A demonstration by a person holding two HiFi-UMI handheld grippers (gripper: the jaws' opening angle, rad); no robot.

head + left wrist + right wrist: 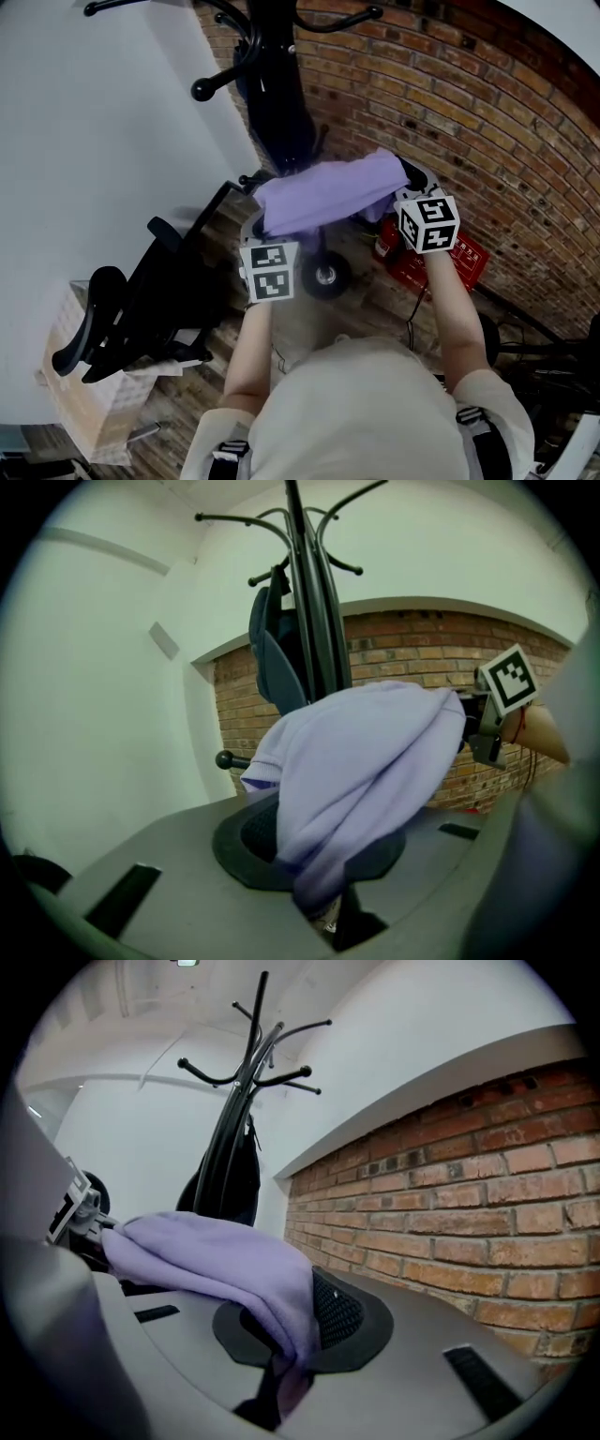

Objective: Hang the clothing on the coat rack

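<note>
A lilac garment (328, 192) stretches between my two grippers in front of the black coat rack (277, 84). My left gripper (265, 228) is shut on one end of the cloth (356, 771), which bunches down into the jaws. At the other end my right gripper (405, 184) is shut on the fabric (225, 1265) too. A dark blue garment (272, 658) hangs on the rack's pole. The rack's curved hooks (281, 1072) spread above the lilac garment in both gripper views.
A red brick wall (487, 122) runs along the right, a white wall (94, 141) along the left. A black office chair (141, 309) stands at the left by a cardboard box (80, 398). A red box (441, 258) and a wheel (326, 274) lie on the wooden floor below.
</note>
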